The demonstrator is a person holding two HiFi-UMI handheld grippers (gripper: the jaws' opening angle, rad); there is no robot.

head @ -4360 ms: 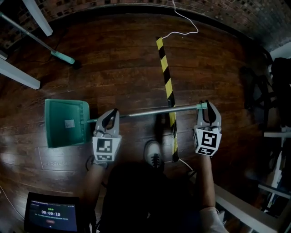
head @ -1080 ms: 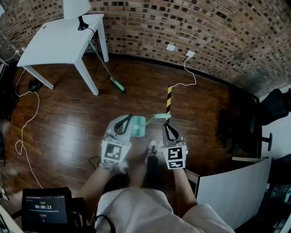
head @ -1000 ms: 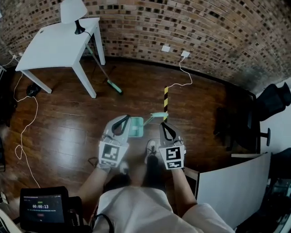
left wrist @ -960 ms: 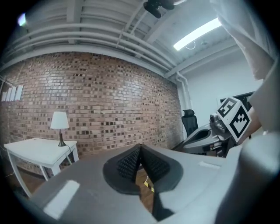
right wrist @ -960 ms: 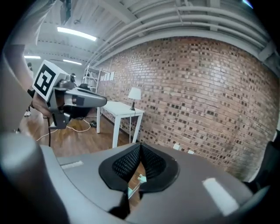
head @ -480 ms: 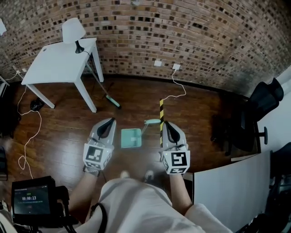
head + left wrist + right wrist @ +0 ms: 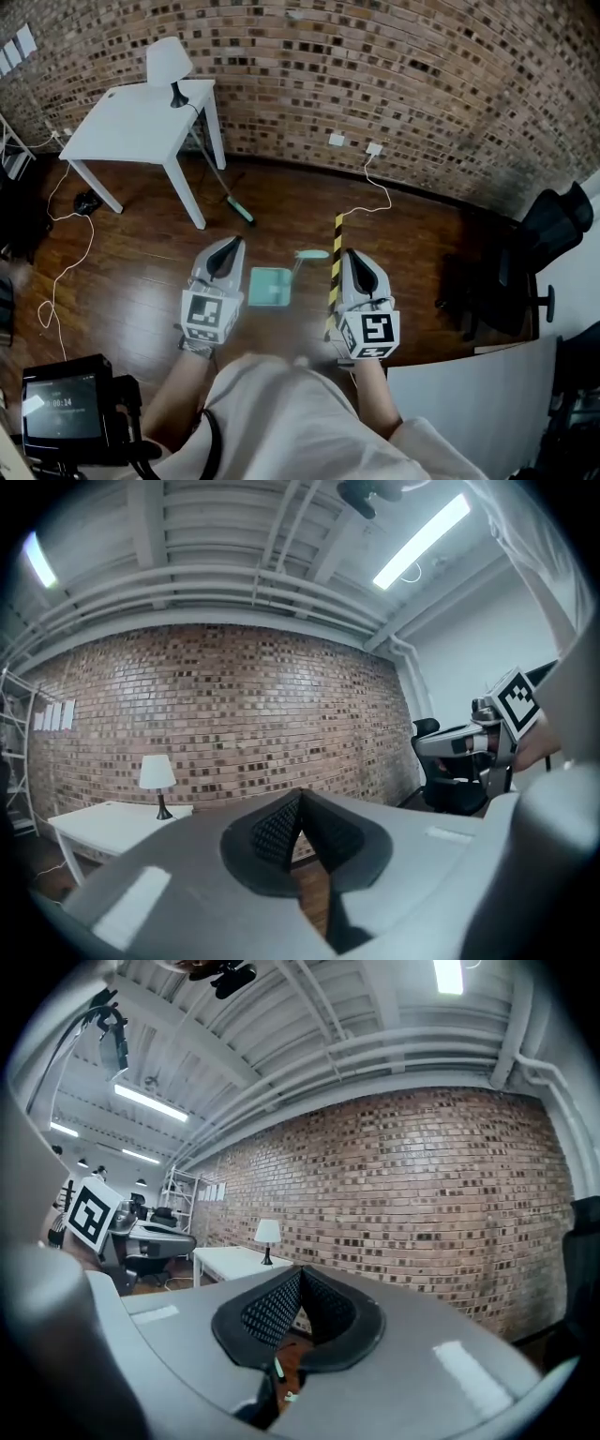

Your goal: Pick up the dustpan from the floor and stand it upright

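Dustpan, green, long-handled. Position changed since the earliest picture, where it lies flat on the wooden floor with its handle running across the view and both grippers clamped on that handle. Present position: standing on the floor in front of the person, between the two grippers and touching neither. Long axis: the handle, foreshortened from above, rises from the pan's far right corner to the pale green grip end, which is uppermost and leans slightly right and away; the pan is lowest, on the boards, and shows as a near-square. Left gripper: off the handle, held left of the pan and farther from it than a second ago, when it overlapped the pan; in its own view the ribbed pads are pressed together with nothing between them. Right gripper: likewise off the handle, just right of the grip end; pads closed on each other, empty. Both gripper views look level at the brick wall. Yellow-and-black striped strip: on the floor just right of the dustpan, partly behind the right gripper. White table with lamp: far left, by the wall; broom leaning beside its leg.
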